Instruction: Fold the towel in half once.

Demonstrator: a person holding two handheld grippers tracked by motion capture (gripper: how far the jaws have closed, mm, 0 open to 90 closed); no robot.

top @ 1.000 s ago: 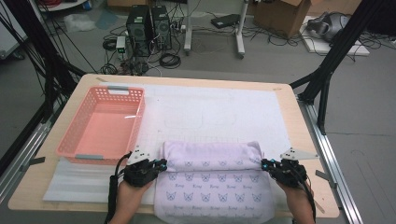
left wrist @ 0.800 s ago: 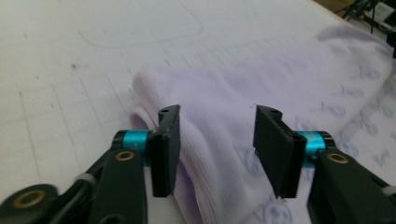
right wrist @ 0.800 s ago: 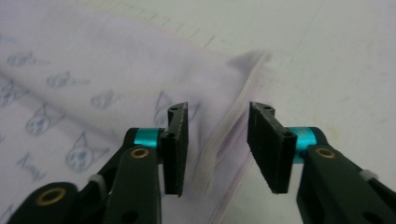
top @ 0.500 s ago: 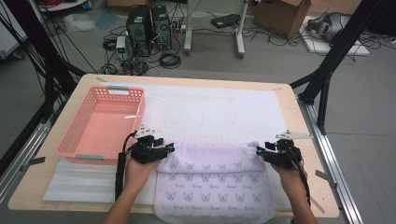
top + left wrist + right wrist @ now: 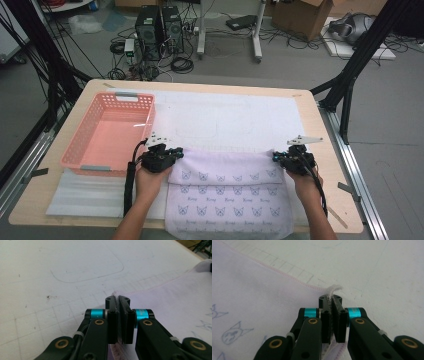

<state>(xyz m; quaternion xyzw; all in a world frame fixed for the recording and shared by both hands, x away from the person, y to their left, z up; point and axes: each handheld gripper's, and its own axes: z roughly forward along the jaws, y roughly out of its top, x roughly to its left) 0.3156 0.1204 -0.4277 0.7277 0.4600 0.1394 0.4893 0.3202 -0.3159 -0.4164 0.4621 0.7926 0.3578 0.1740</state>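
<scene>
High view: a pale lilac towel (image 5: pixel 227 195) printed with small cat faces lies on the white mat (image 5: pixel 225 117) of the tabletop (image 5: pixel 320 125), its near part hanging toward the person's edge and its far part doubled into a fold. The left gripper (image 5: pixel 176 153) sits at the fold's left end, the right gripper (image 5: pixel 278 156) at its right end, each carried by a hand (image 5: pixel 149 179) entering from below. A pink basket (image 5: pixel 80 150) stands on the mat just left of the left gripper, apart from the towel.

Left gripper view: the jaws, having just been closing, are clenched on the towel's hemmed edge (image 5: pixel 140 291); a sliver of cloth shows between the pads.

Right gripper view: the jaws, likewise just closed, pinch the towel's corner (image 5: pixel 334 288), whose tuft pokes up past the tips. How many layers each grip takes in, probably two, is not clear
</scene>
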